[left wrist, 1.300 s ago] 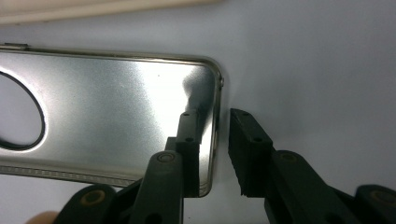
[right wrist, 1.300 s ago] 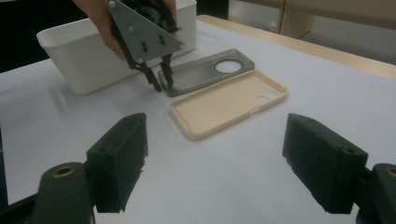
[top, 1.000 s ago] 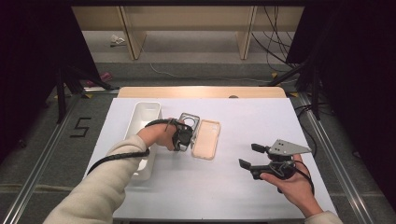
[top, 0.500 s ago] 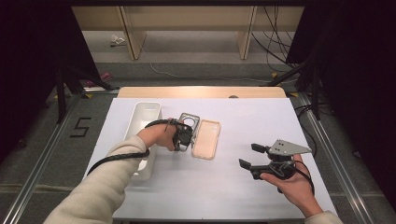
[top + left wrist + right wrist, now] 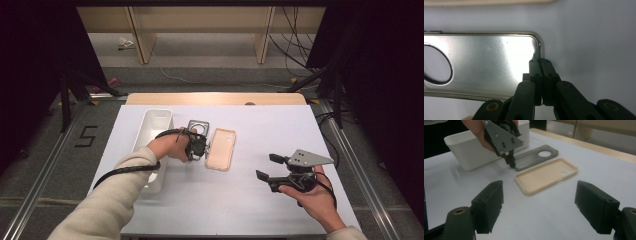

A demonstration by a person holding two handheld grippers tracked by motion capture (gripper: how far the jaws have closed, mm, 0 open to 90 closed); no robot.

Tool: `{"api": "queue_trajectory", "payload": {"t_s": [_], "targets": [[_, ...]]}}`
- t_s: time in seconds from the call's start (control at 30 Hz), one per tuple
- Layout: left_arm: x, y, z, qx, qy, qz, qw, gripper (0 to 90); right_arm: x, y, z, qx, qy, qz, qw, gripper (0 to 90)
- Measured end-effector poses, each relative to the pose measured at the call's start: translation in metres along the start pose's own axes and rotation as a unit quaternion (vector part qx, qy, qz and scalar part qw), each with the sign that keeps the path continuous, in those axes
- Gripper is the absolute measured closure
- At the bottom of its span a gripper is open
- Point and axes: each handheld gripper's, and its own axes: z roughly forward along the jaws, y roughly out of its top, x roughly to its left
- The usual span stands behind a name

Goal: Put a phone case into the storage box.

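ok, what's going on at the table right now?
A person works with a gripper in each hand. The left gripper has just closed on the rim of the grey phone case, which lies flat beside the beige phone case and the white bin. The right gripper waits open, off to the side.

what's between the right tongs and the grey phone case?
The beige phone case lies between the right tongs and the grey phone case, flat on the white table. Clearest in the right gripper view.
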Motion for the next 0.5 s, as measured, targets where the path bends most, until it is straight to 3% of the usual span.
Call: {"api": "queue_trajectory", "payload": {"t_s": [0.2,0.4,0.5], "targets": [[-0.003,0.001,-0.007,-0.008,0.010,-0.001,0.9999,88.6,0.000,0.000,0.000,0.000,-0.001,0.000,1.0000,23.9],[-0.008,0.004,-0.022,-0.017,0.037,0.003,0.9992,88.8,0.000,0.000,0.000,-0.001,-0.002,0.000,1.0000,23.9],[-0.014,0.005,-0.032,-0.029,0.048,-0.004,0.9984,88.8,0.000,0.000,0.000,0.000,-0.002,0.000,1.0000,23.9]]}}
